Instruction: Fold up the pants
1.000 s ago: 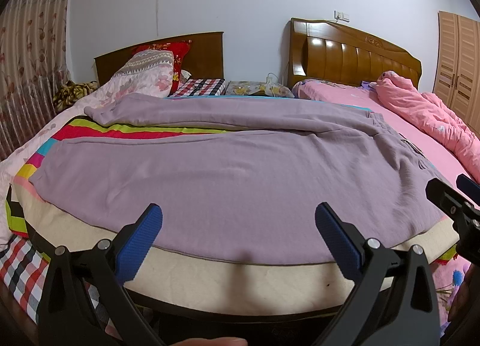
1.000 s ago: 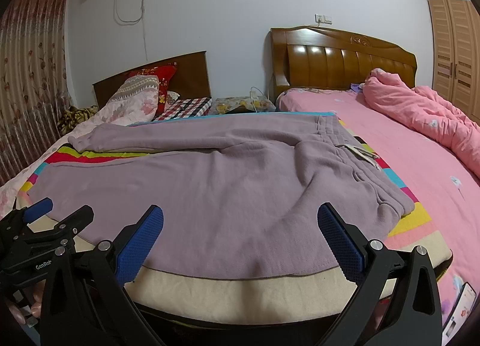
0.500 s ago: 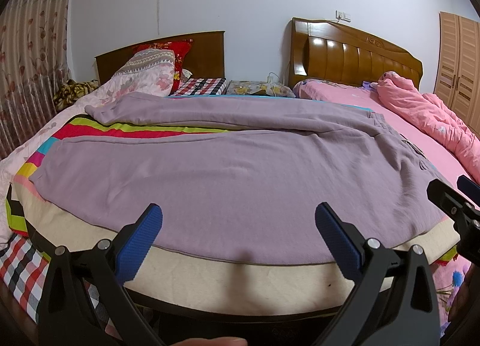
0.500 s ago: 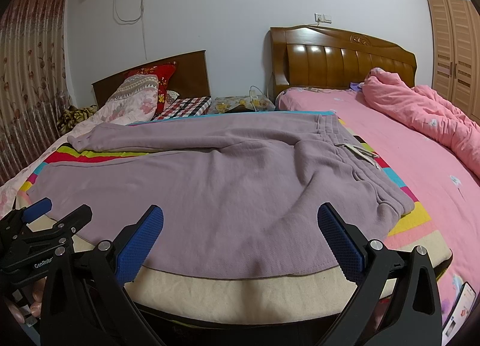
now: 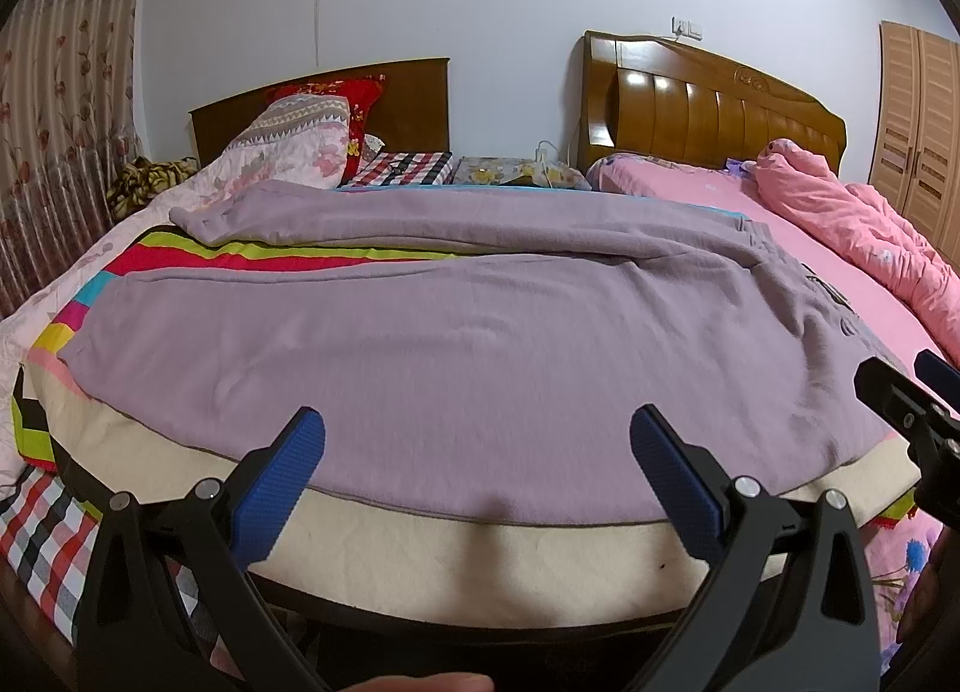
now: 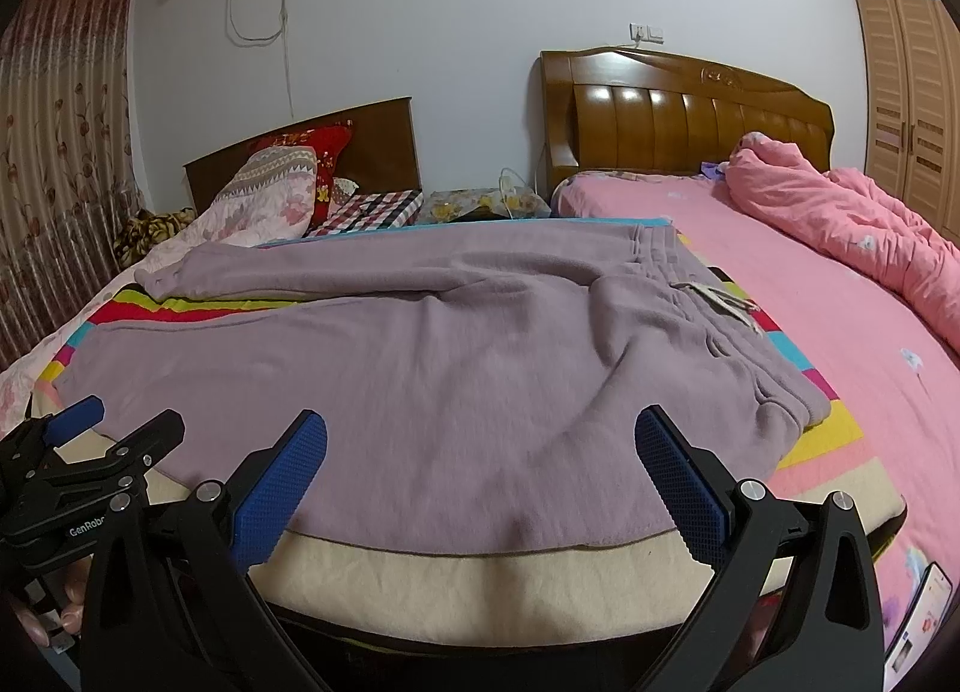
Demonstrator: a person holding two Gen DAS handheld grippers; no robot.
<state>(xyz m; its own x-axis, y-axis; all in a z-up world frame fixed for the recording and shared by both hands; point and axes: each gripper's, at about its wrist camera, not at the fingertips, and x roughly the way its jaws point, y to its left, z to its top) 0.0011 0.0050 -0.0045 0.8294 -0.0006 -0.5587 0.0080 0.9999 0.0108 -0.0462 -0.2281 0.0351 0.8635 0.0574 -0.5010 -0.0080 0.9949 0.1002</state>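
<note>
Mauve pants (image 5: 456, 344) lie spread flat across the bed, waistband to the right, legs running left; they also show in the right wrist view (image 6: 432, 356). The far leg is set apart from the near leg, with striped blanket showing between them. My left gripper (image 5: 477, 476) is open and empty, just short of the near leg's edge. My right gripper (image 6: 480, 476) is open and empty, at the near edge by the hip and waistband. Each gripper shows at the edge of the other's view.
A striped blanket (image 5: 252, 257) and a cream pad (image 5: 480, 560) lie under the pants. Pillows (image 5: 294, 146) and two wooden headboards (image 5: 708, 110) stand at the back. A pink quilt (image 6: 840, 224) is heaped on the right bed. A phone (image 6: 918, 626) lies bottom right.
Both grippers have stayed almost still and remain open. The pants have not moved.
</note>
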